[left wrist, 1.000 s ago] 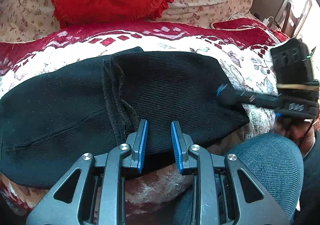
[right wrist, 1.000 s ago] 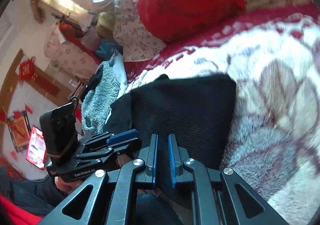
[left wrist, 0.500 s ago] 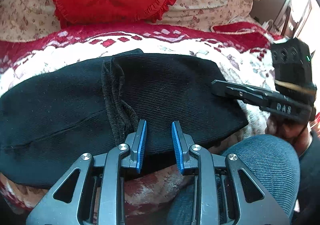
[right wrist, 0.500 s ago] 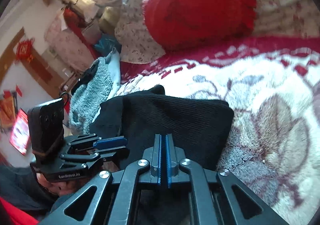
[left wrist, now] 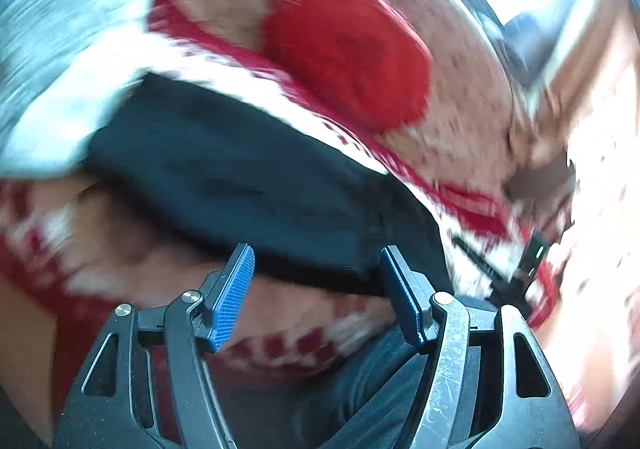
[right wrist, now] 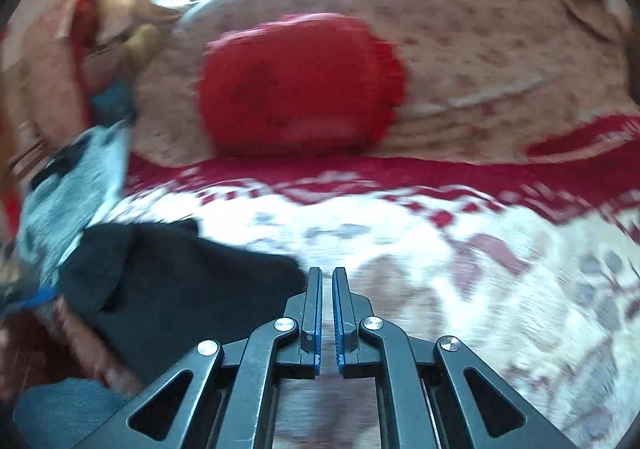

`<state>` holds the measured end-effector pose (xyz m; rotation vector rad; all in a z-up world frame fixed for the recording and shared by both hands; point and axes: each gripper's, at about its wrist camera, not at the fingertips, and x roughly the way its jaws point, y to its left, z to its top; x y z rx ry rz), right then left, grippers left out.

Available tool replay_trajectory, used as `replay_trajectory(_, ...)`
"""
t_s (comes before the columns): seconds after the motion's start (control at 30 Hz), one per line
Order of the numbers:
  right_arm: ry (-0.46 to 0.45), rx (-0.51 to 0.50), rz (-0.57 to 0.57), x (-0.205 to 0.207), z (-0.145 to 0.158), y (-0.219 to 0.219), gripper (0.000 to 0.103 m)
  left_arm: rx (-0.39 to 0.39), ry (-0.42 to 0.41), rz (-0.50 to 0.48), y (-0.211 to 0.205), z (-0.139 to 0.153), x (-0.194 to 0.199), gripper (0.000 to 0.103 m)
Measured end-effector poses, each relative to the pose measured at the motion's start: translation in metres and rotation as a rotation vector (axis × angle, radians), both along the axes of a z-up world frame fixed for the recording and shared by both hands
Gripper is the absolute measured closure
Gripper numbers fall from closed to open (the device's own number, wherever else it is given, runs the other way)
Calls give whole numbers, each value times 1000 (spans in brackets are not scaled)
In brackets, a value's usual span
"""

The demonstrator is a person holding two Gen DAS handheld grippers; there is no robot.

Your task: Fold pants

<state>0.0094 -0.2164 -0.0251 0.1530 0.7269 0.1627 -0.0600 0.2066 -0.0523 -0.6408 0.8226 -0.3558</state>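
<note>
The black pants (left wrist: 256, 177) lie folded on the red and white patterned blanket (left wrist: 460, 205). The left wrist view is motion-blurred. My left gripper (left wrist: 316, 261) is open and empty, its tips just short of the pants' near edge. In the right wrist view the pants (right wrist: 168, 289) lie at the lower left. My right gripper (right wrist: 327, 277) is nearly closed with a thin gap and holds nothing; it is beside the pants' right edge, over the blanket (right wrist: 440, 249). It also shows blurred at the right in the left wrist view (left wrist: 520, 269).
A red ruffled cushion (right wrist: 300, 85) leans on the floral backrest (right wrist: 500, 41) behind the blanket. A grey towel (right wrist: 68, 193) lies left of the pants. The person's blue-jeaned leg (left wrist: 376, 381) is below the left gripper.
My left gripper opened wide and swung left, blurring its view. My right gripper moved right, off the pants, its jaws parting by a thin gap.
</note>
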Motion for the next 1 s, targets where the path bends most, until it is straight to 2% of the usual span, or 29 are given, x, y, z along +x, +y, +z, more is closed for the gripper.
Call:
replay_trajectory(0.1, 51, 43, -83, 6, -7, -18, 99, -99, 28, 122, 43, -18, -4, 39)
replay_trajectory(0.17, 87, 49, -105, 10, -12, -22, 99, -204, 48, 175, 63, -31, 2, 39)
replay_trajectory(0.23, 121, 40, -81, 14, -17, -18, 99, -270, 62, 204, 75, -42, 11, 39)
replay_trajectory(0.33, 126, -27, -63, 14, -17, -10, 99, -349, 114, 286, 88, -62, 22, 39)
replay_trajectory(0.43, 129, 2, -64, 12, -18, -14, 99, -472, 133, 325, 96, -77, 26, 39)
replay_trajectory(0.57, 138, 22, -67, 14, -22, -14, 99, -492, 93, 332, 103, -73, 29, 40)
replay_trajectory(0.6, 137, 15, -67, 14, -22, -14, 99, -491, 95, 342, 105, -72, 30, 51)
replay_trajectory(0.63, 136, 11, -67, 13, -22, -13, 99, -486, 107, 359, 107, -73, 28, 65)
replay_trajectory(0.67, 137, 11, -66, 13, -22, -13, 99, -467, 125, 374, 108, -74, 26, 73)
replay_trajectory(0.7, 137, 14, -66, 13, -22, -14, 99, -448, 137, 387, 110, -75, 23, 85)
replay_trajectory(0.8, 138, 21, -69, 13, -22, -14, 99, -356, 127, 404, 100, -62, 16, 91)
replay_trajectory(0.9, 139, 15, -69, 14, -23, -13, 99, -135, 28, 366, 76, -22, 21, 93)
replay_trajectory(1.0, 139, 19, -71, 14, -23, -12, 99, 139, -168, 237, 30, 27, 18, 93)
